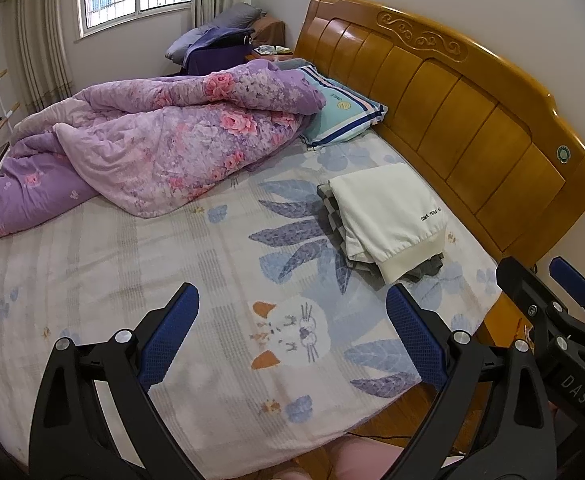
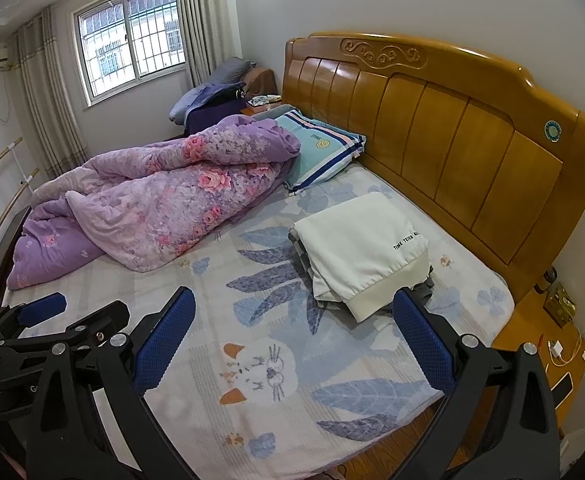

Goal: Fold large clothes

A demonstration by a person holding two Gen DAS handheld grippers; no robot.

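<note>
Above the bed's near edge, the left gripper point(image 1: 292, 332) and right gripper point(image 2: 294, 336) hover wide open and empty. Beyond them, folded white clothes point(image 2: 362, 246) top a small stack near the headboard point(image 2: 452, 128), beside a rumpled purple quilt point(image 2: 152, 196).

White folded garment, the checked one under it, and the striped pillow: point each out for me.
White folded garment point(image 2: 362, 240): right wrist view, middle of its top face.
Checked garment point(image 1: 334, 216): left wrist view, exposed edge left of the white one.
Striped pillow point(image 2: 324, 146): right wrist view, teal centre panel.
</note>
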